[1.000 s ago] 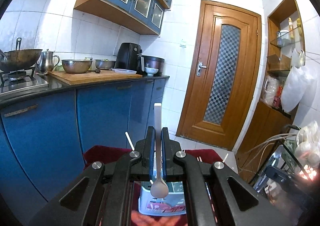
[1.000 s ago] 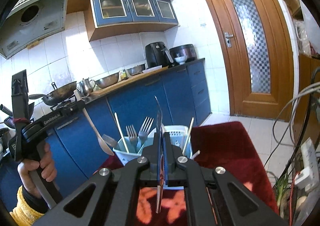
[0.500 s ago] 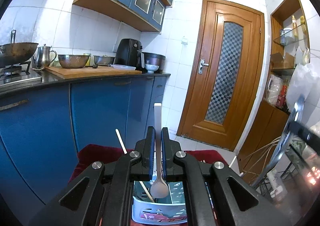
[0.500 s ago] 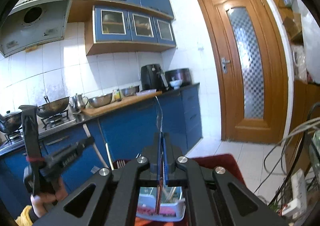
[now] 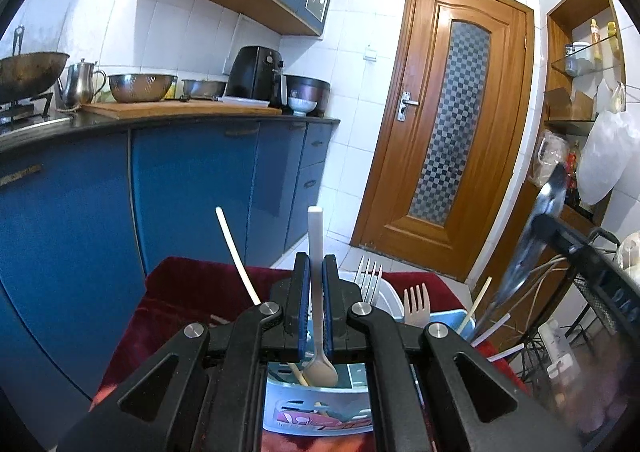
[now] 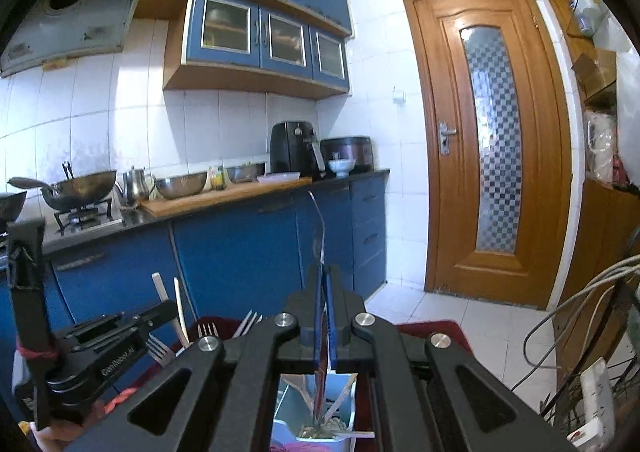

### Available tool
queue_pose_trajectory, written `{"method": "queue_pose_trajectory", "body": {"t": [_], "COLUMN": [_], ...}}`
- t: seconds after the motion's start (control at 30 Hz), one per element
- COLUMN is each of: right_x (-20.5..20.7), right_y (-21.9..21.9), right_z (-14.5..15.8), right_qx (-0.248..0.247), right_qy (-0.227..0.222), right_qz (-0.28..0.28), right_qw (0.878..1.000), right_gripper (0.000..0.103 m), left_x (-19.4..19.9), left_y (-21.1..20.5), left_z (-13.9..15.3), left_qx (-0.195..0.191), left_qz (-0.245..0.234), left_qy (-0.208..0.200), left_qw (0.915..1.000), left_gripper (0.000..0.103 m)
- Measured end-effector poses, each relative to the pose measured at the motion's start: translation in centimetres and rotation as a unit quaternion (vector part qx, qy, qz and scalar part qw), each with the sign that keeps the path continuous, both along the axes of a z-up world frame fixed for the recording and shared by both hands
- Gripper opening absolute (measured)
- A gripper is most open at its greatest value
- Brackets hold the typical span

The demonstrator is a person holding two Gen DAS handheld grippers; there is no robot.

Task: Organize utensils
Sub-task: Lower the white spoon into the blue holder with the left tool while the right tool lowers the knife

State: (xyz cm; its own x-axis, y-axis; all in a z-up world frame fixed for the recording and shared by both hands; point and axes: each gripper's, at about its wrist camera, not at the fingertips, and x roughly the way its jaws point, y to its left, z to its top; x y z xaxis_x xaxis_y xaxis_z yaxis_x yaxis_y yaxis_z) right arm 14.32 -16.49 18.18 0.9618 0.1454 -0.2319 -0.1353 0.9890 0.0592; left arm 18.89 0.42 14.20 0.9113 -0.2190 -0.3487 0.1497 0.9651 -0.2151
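My left gripper (image 5: 315, 272) is shut on a beige plastic spoon (image 5: 315, 292), handle up, bowl hanging over the blue-and-white utensil caddy (image 5: 320, 408) on a red cloth. Forks (image 5: 416, 302) and chopsticks (image 5: 236, 256) stand in the caddy. My right gripper (image 6: 323, 276) is shut on a thin metal utensil (image 6: 319, 228), seen edge-on, directly above the caddy (image 6: 316, 412). In the left wrist view that utensil (image 5: 536, 236) shows blurred at right. The left gripper (image 6: 100, 348) shows at lower left in the right wrist view.
Blue kitchen cabinets (image 5: 180, 187) with a counter holding wok, kettle, bowls and air fryer (image 5: 256, 77) stand at left. A wooden door (image 5: 448, 123) is ahead. Cables and a wire rack (image 5: 592, 292) lie at right. Red cloth (image 5: 176, 292) covers the surface.
Both grippers have come lower and closer over the caddy. More forks and chopsticks show around the left gripper. The right gripper's utensil now hangs into the caddy.
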Motion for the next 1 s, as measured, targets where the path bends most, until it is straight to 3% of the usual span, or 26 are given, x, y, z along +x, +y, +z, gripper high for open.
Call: {"method": "queue_pose_trajectory", "body": {"t": [0.43, 0.47, 0.53, 0.6, 0.8, 1.0], "right_x": [1.4, 1.3, 1.0, 0.7, -1.5, -4.1], "right_y": [0.0, -0.1, -0.3, -0.4, -0.7, -0.8], "right_z": [-4.1, -4.1, -3.9, -3.6, -1.9, -1.0], "right_qx": [0.018, 0.021, 0.029, 0.032, 0.046, 0.064], "right_qy": [0.067, 0.068, 0.068, 0.065, 0.047, 0.056], "right_qz": [0.032, 0.035, 0.040, 0.043, 0.051, 0.067], "right_qw": [0.997, 0.997, 0.996, 0.996, 0.997, 0.994], "right_gripper": [0.006, 0.006, 0.012, 0.020, 0.028, 0.030], "left_x": [0.6, 0.6, 0.5, 0.1, -1.9, -4.8], "left_y": [-0.7, -0.9, -1.0, -1.1, -0.6, 0.5], "left_z": [-2.5, -2.6, -2.7, -2.5, -1.0, 0.9], "left_qx": [0.010, 0.013, 0.018, 0.017, 0.017, 0.030], "left_qz": [-0.022, -0.025, -0.028, -0.030, -0.028, -0.011], "left_qy": [0.045, 0.049, 0.052, 0.049, 0.038, 0.029], "left_qw": [0.9987, 0.9984, 0.9981, 0.9982, 0.9987, 0.9991], "left_gripper": [0.005, 0.006, 0.025, 0.033, 0.036, 0.041]}}
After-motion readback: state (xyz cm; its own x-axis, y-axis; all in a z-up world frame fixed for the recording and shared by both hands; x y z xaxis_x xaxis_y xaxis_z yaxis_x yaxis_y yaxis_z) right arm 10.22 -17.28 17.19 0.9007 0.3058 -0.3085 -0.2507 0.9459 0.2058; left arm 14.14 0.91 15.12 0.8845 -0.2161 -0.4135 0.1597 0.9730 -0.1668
